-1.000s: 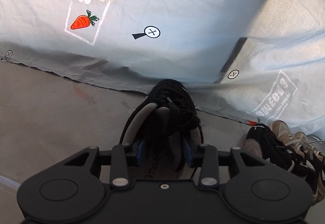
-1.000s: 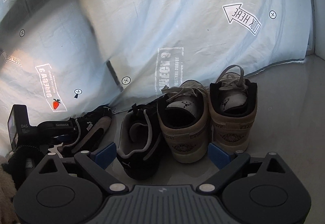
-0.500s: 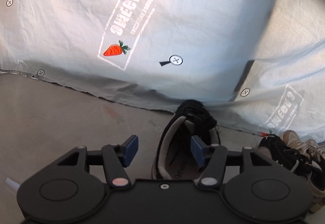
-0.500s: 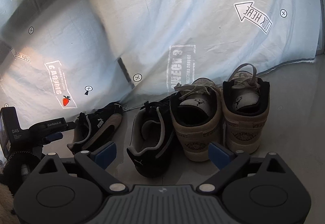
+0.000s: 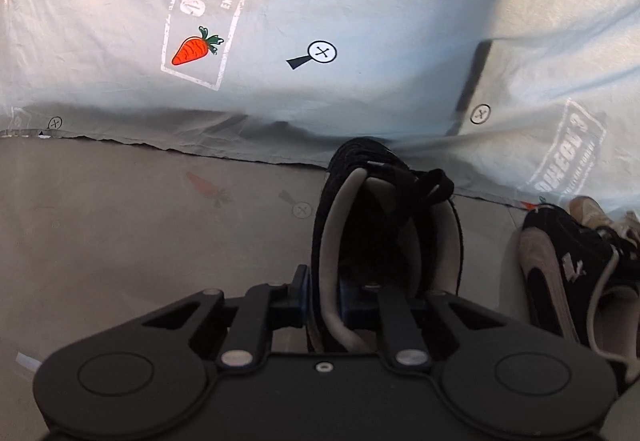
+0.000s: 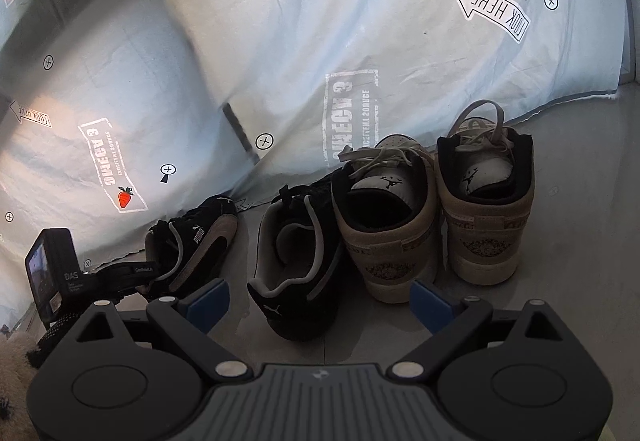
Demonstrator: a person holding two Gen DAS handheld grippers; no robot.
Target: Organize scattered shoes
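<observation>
Left wrist view: the left gripper (image 5: 322,295) pinches the collar of a black Puma shoe (image 5: 384,225) on the floor, apart from its partner (image 6: 294,265) beside the two tan sneakers (image 6: 432,217). The right gripper (image 6: 320,301) hangs spread wide, holding nothing. The soft, thin collar could slip out, and the shoe might tip over.

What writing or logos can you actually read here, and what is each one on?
"LOOK HERE": arrow prints on the sheet, upside down.
"puma": side of the tilted black shoe.
"DAS": small black device; its finer print is too small.
Stamp prints on the sheet, mirrored, ending "3": not legible.
Beige sneakers: a logo, no words.
</observation>
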